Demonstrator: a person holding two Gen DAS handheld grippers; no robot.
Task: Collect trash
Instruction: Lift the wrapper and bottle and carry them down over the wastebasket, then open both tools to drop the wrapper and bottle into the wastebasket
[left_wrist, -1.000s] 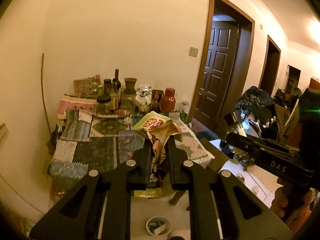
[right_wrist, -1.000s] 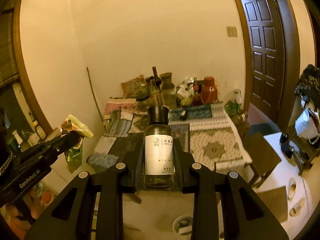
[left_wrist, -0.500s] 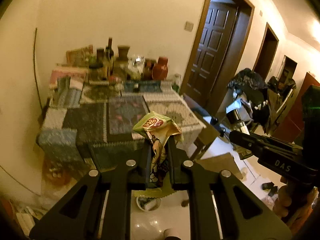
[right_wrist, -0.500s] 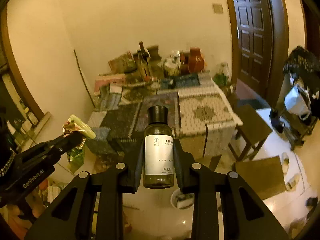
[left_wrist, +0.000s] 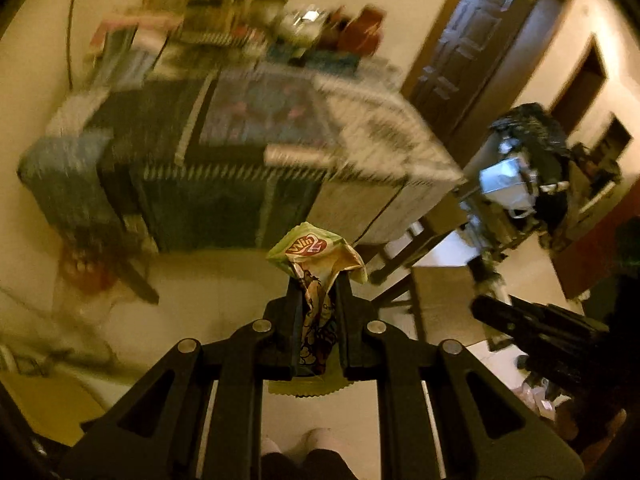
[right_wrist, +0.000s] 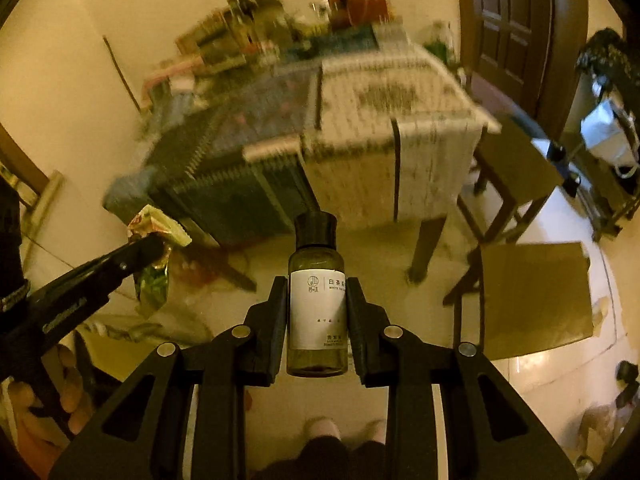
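Crumpled snack wrapper (left_wrist: 316, 276) sits pinched between the closed fingers of the left gripper (left_wrist: 318, 292), its green and yellow top flaring above the tips, held in the air over the pale floor (left_wrist: 208, 280). Right gripper (right_wrist: 318, 300) is clamped on an upright glass bottle (right_wrist: 317, 296) with a white label and dark cap. Beyond both, blurred, stands the cloth-covered table (right_wrist: 400, 92)

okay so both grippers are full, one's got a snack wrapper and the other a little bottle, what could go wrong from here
1. The snack wrapper is thin crumpled foil pinched in the left gripper; it may slip out during a swing.
2. The bottle stands upright in the right gripper, held only at its sides on the smooth label; a jolt could tip or drop it.
3. Both views are motion-blurred, and the table and chair stand close ahead: a bump is possible.
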